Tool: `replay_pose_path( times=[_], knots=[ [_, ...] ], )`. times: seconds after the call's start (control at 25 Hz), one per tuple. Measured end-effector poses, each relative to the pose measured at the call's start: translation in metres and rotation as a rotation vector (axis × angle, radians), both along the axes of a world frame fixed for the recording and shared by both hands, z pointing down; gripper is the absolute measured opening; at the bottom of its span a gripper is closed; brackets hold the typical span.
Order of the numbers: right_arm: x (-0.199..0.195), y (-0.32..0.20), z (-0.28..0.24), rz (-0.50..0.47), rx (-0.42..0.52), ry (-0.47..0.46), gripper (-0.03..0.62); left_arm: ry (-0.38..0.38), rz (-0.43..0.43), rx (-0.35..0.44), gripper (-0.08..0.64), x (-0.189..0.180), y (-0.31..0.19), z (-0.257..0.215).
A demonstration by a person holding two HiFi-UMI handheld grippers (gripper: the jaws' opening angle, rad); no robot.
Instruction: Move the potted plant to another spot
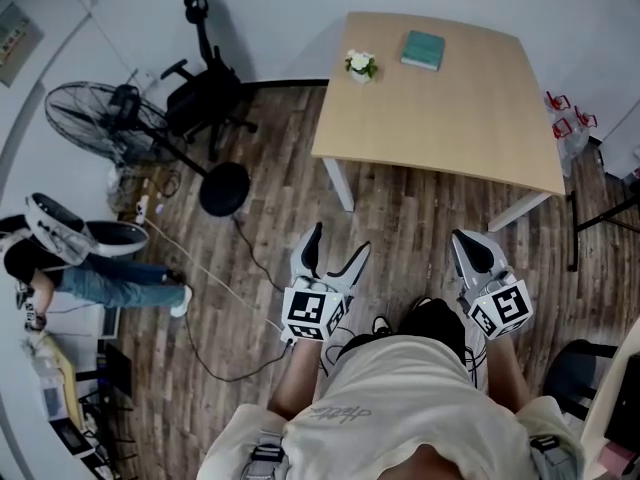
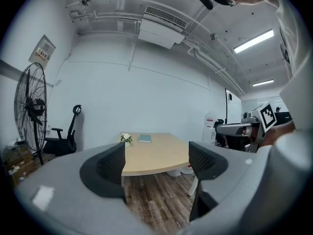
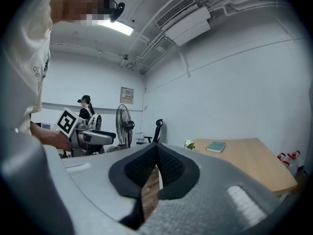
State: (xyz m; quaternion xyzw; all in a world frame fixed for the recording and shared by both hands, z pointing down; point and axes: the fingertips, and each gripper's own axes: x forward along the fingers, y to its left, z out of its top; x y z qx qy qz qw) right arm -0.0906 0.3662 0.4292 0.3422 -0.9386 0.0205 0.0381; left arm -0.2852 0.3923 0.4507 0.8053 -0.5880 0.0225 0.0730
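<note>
Wooden table [image 1: 470, 113]; potted plant [image 1: 360, 65]; teal book [image 1: 423, 49]

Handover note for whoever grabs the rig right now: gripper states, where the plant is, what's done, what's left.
Left gripper: open, empty, pointing toward the table.
Right gripper: shut, nothing in it.
Potted plant: upright near the table's far left corner, beside a teal book, untouched.
Both grippers are over the floor, short of the table.
Done: nothing yet.
Left: step up to the table, grip the pot, lift it and set it down at another spot.
</note>
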Motion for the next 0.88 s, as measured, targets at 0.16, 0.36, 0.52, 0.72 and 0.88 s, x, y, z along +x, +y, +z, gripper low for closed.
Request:
replay_pose_path(
  times=[0.16,0.36,0.52,0.72,0.88],
  knots=[
    [0.006,-0.011,0.009,0.002,-0.020,0.007,0.002,-0.001,-0.019,-0.021,0.410,-0.002,-0.012,0.008],
    [0.024,-0.046,0.013,0.015,-0.044,-0.012,0.002,0.032,-0.104,0.000,0.382,0.001,-0.046,-0.005],
    [0.039,-0.093,0.017,0.036,-0.109,-0.116,0.002,-0.014,-0.115,0.005,0.390,0.005,-0.083,-0.018],
    [0.049,-0.151,0.008,0.026,-0.088,-0.144,0.002,-0.064,-0.128,0.028,0.388,0.011,-0.131,-0.036],
    [0.056,-0.187,0.011,0.009,-0.079,-0.156,0.002,-0.086,-0.158,0.048,0.388,0.018,-0.161,-0.046]
  ],
)
